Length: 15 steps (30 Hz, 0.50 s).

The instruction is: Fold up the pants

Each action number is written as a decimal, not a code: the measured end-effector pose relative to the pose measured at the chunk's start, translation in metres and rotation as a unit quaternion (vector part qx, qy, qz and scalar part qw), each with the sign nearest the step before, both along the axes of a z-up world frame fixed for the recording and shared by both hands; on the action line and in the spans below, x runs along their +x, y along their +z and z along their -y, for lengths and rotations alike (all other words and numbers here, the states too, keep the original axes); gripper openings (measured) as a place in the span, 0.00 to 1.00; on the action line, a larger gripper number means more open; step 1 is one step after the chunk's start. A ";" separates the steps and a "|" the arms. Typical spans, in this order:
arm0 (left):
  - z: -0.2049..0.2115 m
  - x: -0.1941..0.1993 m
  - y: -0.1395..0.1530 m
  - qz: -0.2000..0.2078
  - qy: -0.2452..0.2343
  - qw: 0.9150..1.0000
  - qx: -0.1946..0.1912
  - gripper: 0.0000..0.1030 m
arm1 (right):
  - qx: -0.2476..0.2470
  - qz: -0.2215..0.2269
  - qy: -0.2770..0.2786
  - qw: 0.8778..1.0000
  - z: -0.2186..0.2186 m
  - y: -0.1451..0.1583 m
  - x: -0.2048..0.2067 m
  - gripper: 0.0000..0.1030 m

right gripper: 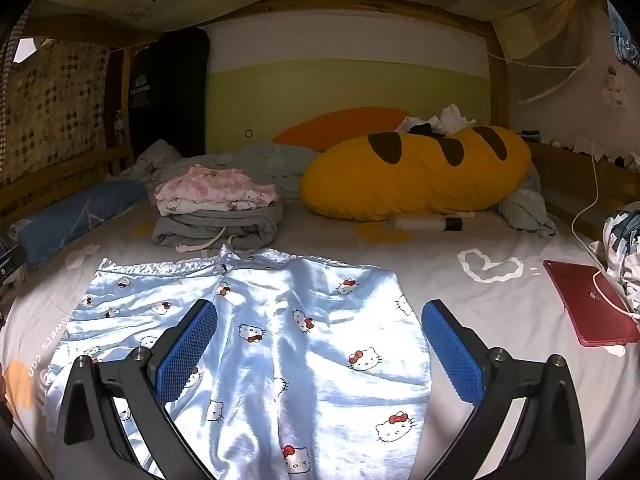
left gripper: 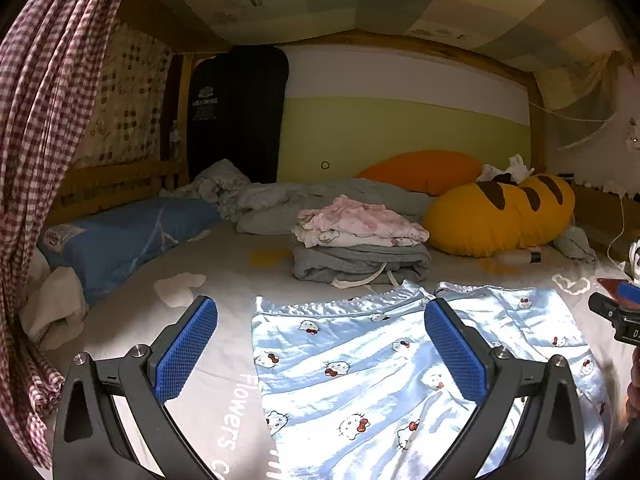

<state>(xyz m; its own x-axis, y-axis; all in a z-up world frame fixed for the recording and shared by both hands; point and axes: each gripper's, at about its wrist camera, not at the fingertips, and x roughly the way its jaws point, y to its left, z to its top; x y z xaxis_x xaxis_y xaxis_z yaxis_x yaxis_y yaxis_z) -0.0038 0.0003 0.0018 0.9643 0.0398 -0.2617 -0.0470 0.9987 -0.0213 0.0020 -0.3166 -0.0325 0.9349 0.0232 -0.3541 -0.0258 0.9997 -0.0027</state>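
Light blue satin pants (left gripper: 360, 380) with a cat print lie spread flat on the white bed sheet (left gripper: 224, 280), waistband toward the far side. My left gripper (left gripper: 320, 352) is open and empty, hovering over the pants' left part. The pants also show in the right wrist view (right gripper: 280, 340). My right gripper (right gripper: 320, 348) is open and empty above the pants' right part. The right gripper's body shows at the right edge of the left wrist view (left gripper: 616, 312).
A stack of folded clothes (left gripper: 356, 248), grey under pink, sits just beyond the waistband. A yellow striped pillow (right gripper: 416, 172), an orange pillow (left gripper: 424, 168), a blue pillow (left gripper: 120, 236) and a bottle (right gripper: 424, 224) lie behind. A red tablet (right gripper: 592, 308) with a white cable lies right. A checked curtain (left gripper: 44, 120) hangs left.
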 end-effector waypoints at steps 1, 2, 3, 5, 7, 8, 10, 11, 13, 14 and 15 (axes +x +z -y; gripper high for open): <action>0.001 0.000 0.000 -0.002 -0.001 1.000 0.003 1.00 | -0.001 0.000 -0.001 1.000 0.000 0.001 0.000 0.99; 0.002 0.002 -0.001 -0.004 -0.001 1.000 0.004 1.00 | -0.001 0.001 -0.001 1.000 -0.001 0.001 0.000 0.99; 0.002 0.003 -0.002 -0.006 0.000 1.000 0.004 1.00 | -0.001 0.001 -0.001 1.000 0.000 0.002 0.000 1.00; 0.001 0.004 -0.003 -0.008 0.000 1.000 0.003 1.00 | 0.000 0.000 0.000 1.000 0.000 0.002 0.000 1.00; 0.000 0.004 -0.003 -0.009 0.001 1.000 0.000 1.00 | 0.000 0.001 -0.001 1.000 0.000 0.003 0.000 1.00; -0.002 0.004 -0.003 -0.008 0.001 1.000 -0.001 1.00 | 0.000 0.001 -0.002 1.000 0.000 0.004 0.000 0.99; -0.001 0.002 -0.001 -0.005 0.002 1.000 0.002 1.00 | 0.000 0.001 -0.002 1.000 0.000 0.006 -0.001 0.99; -0.001 0.002 0.000 -0.004 0.003 1.000 0.006 1.00 | 0.001 0.000 -0.002 1.000 0.000 0.006 -0.001 0.99; 0.000 -0.002 0.002 0.006 0.006 1.000 0.016 1.00 | 0.000 0.001 -0.001 1.000 0.001 0.005 -0.001 0.99; 0.000 -0.003 0.003 0.009 0.006 1.000 0.018 1.00 | 0.000 0.001 -0.001 1.000 0.000 0.005 -0.001 0.99; 0.001 -0.004 0.004 0.012 0.006 1.000 0.019 1.00 | -0.001 0.002 -0.001 1.000 0.000 0.005 -0.001 0.99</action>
